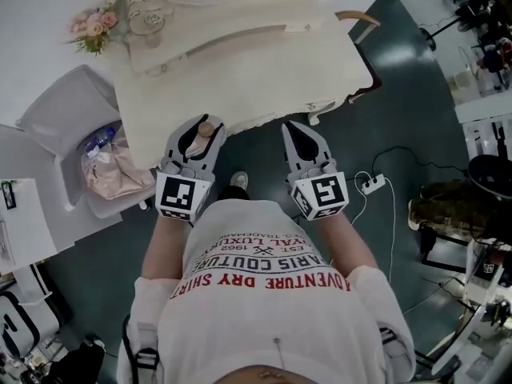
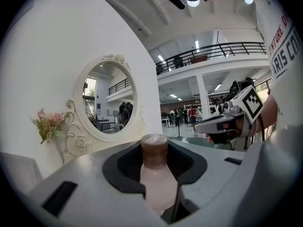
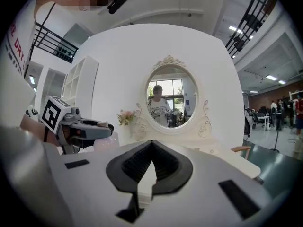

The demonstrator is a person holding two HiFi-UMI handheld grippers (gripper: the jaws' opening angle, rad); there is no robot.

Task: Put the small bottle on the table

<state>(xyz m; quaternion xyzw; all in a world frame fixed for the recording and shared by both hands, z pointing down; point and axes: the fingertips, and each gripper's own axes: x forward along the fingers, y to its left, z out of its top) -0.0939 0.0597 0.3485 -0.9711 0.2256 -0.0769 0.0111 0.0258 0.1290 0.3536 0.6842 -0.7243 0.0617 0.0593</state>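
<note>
The small bottle (image 1: 206,129), pale pink with a brown cap, stands upright between the jaws of my left gripper (image 1: 200,130), which is shut on it. In the left gripper view the bottle (image 2: 155,174) fills the gap between the dark pads and its cap sticks up above them. This gripper hovers just off the front edge of the white dressing table (image 1: 264,62). My right gripper (image 1: 302,137) is level with it to the right, also at the table's edge. Its jaws (image 3: 151,145) meet at the tips with nothing between them.
An oval mirror (image 3: 173,96) and a small bunch of pink flowers (image 1: 94,29) stand at the back of the table. A white bin (image 1: 68,110) with a bag in it is on the left. A power strip (image 1: 373,184) and cables lie on the floor at the right.
</note>
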